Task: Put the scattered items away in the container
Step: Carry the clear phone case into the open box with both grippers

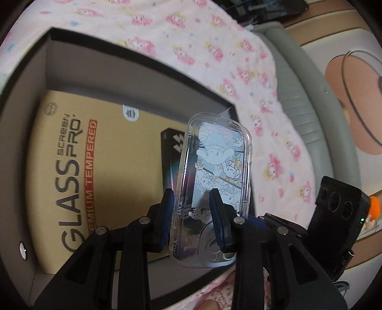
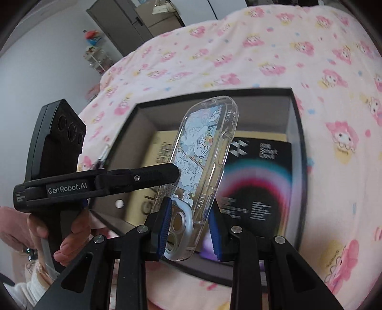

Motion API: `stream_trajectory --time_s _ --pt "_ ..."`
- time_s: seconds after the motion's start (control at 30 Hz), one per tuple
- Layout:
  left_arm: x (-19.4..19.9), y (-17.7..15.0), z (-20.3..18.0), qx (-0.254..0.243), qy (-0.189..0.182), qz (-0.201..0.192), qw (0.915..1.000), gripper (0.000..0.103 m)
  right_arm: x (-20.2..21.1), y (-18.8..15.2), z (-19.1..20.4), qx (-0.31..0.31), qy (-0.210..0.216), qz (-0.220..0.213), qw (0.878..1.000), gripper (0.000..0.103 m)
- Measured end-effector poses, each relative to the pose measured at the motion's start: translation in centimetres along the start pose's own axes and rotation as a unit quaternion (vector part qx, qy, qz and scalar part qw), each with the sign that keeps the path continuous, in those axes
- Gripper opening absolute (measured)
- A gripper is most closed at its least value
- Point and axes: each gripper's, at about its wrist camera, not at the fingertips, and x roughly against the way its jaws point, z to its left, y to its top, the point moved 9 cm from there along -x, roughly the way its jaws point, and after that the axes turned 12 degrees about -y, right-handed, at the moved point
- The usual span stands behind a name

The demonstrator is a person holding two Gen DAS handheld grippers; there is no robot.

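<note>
Pink cartoon-print bedding (image 2: 274, 59) covers the bed under everything. Nearest, both claws pinch one clear phone case (image 1: 212, 190): the left gripper (image 1: 194, 214) and right gripper (image 2: 191, 226) each have blue pads closed on its edges. Just beyond, below the case, sits the open black box (image 2: 298, 143), holding a tan screen-protector package (image 1: 71, 167) and a dark carton (image 2: 257, 190). Farther off stand a white wall and a grey door (image 2: 114, 14).
</note>
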Motion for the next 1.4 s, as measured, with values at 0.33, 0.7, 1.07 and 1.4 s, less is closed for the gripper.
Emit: stream_trajectory --time_s 0.33,0.7,1.07,1.4 --pt "-3.5 -2.9 1.4 -0.006 0.065 0.047 0.9967 0.021 -2.2 -2.5 -1.3 -0.016 -0.011 0.035 0.999 0.026" --pt "-4.5 -3.4 1.4 0.001 0.07 0.053 0.9961 0.022 0.8 -1.1 -3.3 -0.013 -0.092 -0.035 0.995 0.025" --pt "-2.3 -2.2 -1.2 -0.008 0.073 -0.013 0.9972 0.022 2.2 -0.8 -5.1 -0.04 -0.081 -0.048 0.995 0.025" --pt "-0.7 -2.2 3.8 0.079 0.159 -0.04 0.9832 0.042 -0.5 -1.8 -2.9 -0.012 -0.059 -0.003 0.998 0.025"
